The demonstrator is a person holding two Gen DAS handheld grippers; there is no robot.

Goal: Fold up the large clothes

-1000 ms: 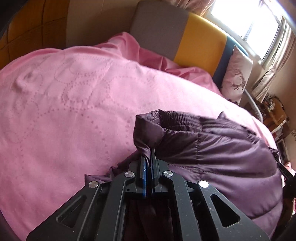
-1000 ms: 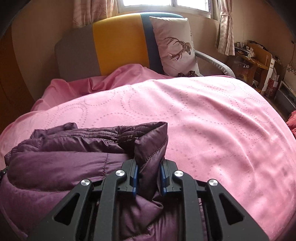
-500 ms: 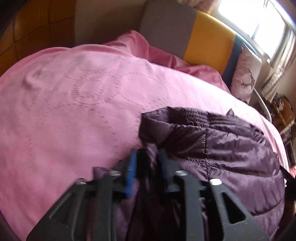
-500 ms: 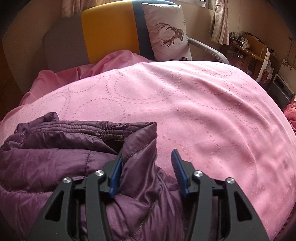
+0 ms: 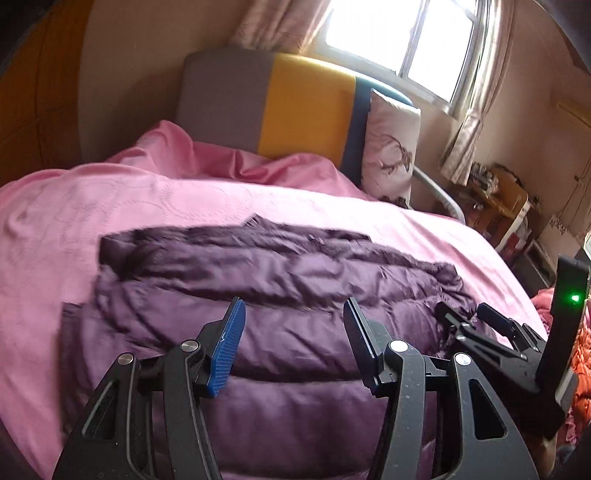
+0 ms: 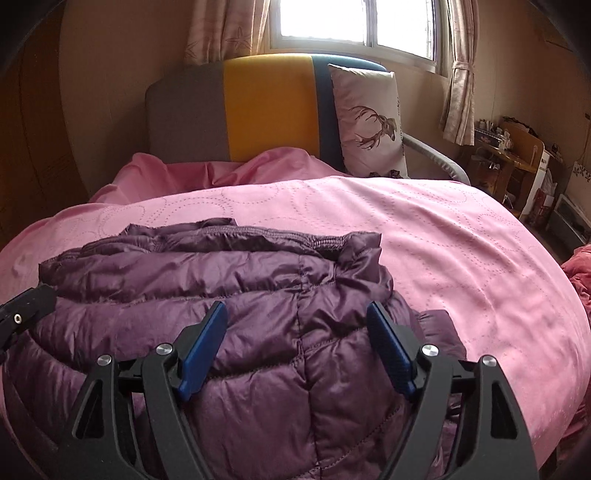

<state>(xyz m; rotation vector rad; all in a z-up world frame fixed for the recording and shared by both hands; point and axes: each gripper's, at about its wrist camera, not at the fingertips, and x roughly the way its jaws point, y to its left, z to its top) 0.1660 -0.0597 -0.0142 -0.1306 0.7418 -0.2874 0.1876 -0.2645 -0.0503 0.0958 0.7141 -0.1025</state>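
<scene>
Purple puffer jacket lies folded on pink bedspread, lower centre of left wrist view; fills lower left + centre in right wrist view.

Left tongs: jaws apart, have just been opening, nothing between pads, jacket lies beyond/under them, not pinched. Blue pad on left finger visible.

Right tongs: jaws wide apart, also just been opening, no fabric clamped; quilted jacket surface shows in gap. Right tongs also seen at lower right edge of left view, over jacket's right end, w/ green light on its body.

Jacket's elastic hem edge at far side, toward headboard (grey/yellow/blue panels), upper centre. Deer-print pillow leans on headboard, upper right. Window w/ curtains above. Left view somewhat blurred.
</scene>
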